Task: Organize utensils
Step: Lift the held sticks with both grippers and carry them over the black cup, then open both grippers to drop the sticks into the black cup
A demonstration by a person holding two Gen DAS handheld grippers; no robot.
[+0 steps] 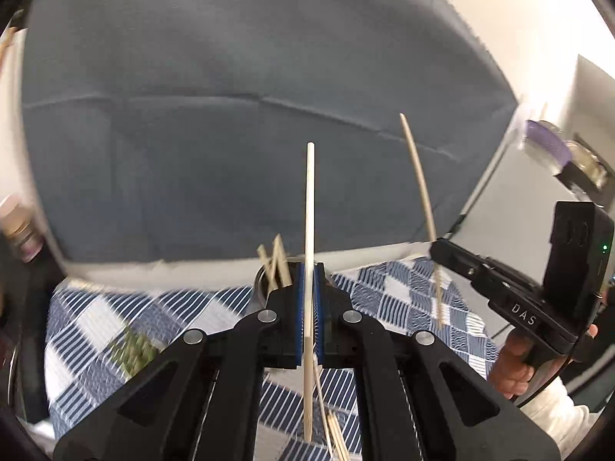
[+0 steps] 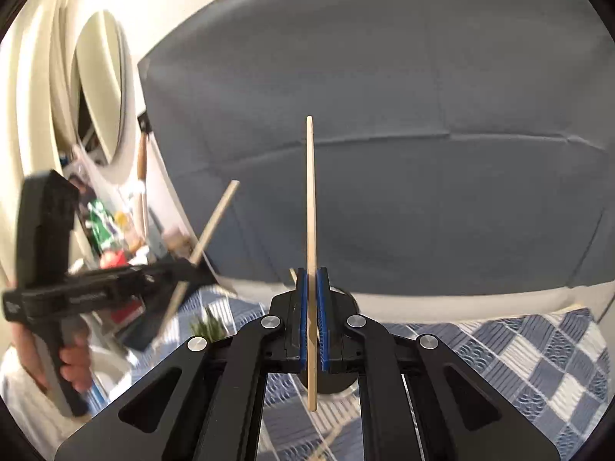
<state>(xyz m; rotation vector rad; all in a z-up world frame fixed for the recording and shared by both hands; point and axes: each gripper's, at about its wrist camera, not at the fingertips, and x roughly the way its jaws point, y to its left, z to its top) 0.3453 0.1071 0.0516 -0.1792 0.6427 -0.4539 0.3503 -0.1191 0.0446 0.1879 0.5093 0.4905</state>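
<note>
Left gripper: pinching a chopstick near mid-length
Right gripper: clamped on its own chopstick
Handling: light, stiff, slim wood — likely swivels unless pinched near the middle
Holder: at the cloth's far edge — sticks inside

A blue-and-white patterned cloth covered the table, a grey-blue sheet hung behind it, and a small green plant stood blurred on the cloth.

Open air above checked cloth; grey cushion walls off far side; cup of sticks ahead.
</note>
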